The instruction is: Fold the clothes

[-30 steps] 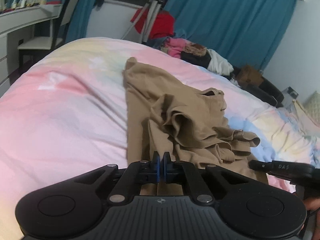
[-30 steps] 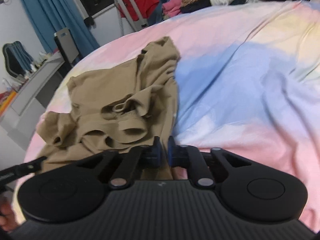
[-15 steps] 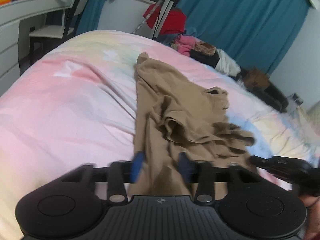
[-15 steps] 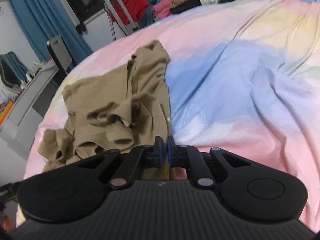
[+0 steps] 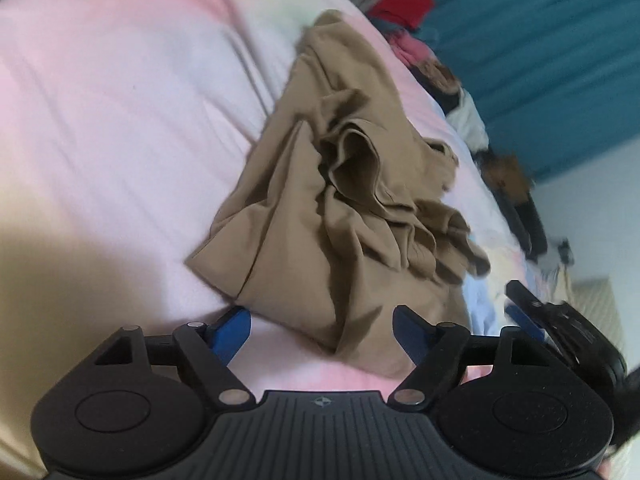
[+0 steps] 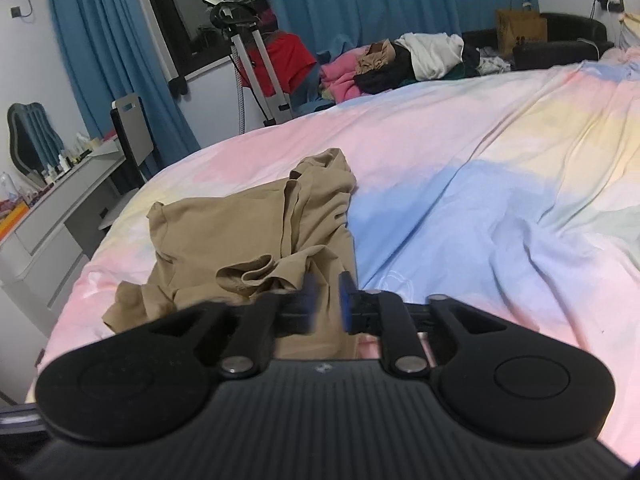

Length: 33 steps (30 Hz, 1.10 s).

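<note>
A crumpled tan shirt lies in a heap on the pastel bedspread. My left gripper hovers low over its near corner with the blue pads far apart. Its jaws are opening, and the shirt's corner lies loose between them, touching neither pad. In the right wrist view the same shirt sits left of centre. My right gripper is just above its near edge. These jaws are opening too and blurred, with a narrow gap; cloth shows through it, and neither pad presses on it.
Beyond the bed's far edge is a pile of mixed clothes. Beside it a metal stand carries a red garment. A grey dresser and a chair stand to the left. The bedspread stretches out to the right.
Both grippers were shut on the shirt's near edge. The left opened first, rolled and dipped; the right then began opening and rose. The shirt now lies loose on the bed.
</note>
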Each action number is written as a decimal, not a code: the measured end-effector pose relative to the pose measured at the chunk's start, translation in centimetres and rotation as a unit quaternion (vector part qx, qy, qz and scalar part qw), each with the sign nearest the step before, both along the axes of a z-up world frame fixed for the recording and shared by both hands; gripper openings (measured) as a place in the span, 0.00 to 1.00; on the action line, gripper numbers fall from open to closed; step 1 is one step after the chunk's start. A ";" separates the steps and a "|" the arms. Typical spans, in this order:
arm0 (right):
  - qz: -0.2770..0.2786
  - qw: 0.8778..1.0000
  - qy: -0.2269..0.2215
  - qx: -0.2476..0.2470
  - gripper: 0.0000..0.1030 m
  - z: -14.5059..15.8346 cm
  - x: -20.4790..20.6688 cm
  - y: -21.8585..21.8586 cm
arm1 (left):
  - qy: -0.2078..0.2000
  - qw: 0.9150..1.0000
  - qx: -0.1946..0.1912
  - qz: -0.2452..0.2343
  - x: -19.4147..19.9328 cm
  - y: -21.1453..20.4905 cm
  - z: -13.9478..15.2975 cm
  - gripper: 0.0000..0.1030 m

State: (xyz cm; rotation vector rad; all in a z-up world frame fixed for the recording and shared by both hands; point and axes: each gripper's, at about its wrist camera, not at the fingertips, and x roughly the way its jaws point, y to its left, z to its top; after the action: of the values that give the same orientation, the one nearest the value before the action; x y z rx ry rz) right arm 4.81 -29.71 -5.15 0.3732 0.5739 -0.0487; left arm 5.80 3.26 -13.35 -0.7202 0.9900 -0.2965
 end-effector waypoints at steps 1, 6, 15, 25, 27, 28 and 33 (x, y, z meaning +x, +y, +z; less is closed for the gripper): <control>0.001 1.000 -0.004 0.015 0.83 0.1 -0.1 -0.3 | 0.001 1.000 -0.010 0.007 0.1 0.0 -0.2 0.77; 0.004 0.994 -0.014 0.109 1.00 0.3 -1.1 -1.4 | 0.009 0.997 -0.068 0.038 0.0 0.6 -1.0 0.77; 0.027 0.911 0.080 0.404 1.00 -5.1 -2.4 -2.7 | -0.018 0.990 -0.106 0.089 -0.2 2.3 -1.1 0.43; -0.005 0.870 0.139 0.473 0.99 -9.6 -1.8 0.0 | -0.103 0.986 -0.092 0.096 -0.7 1.7 0.7 0.10; -0.042 0.881 0.114 0.456 0.94 -9.5 -2.2 -0.8 | -0.116 0.983 -0.101 0.099 -0.9 2.0 1.0 0.09; -0.054 0.880 0.103 0.460 0.87 -9.6 -2.3 -1.2 | -0.121 0.982 -0.105 0.099 -1.0 2.1 1.1 0.09; -0.056 0.892 0.089 0.440 0.19 -9.3 -1.7 -1.0 | -0.137 0.979 -0.112 0.100 -1.4 2.4 1.5 0.09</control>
State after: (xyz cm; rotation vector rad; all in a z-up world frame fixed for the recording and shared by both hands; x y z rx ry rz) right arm 3.13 -30.71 -14.48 1.2992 0.7367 0.0738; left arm 4.38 5.67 -11.87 -0.9498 0.6220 -0.3245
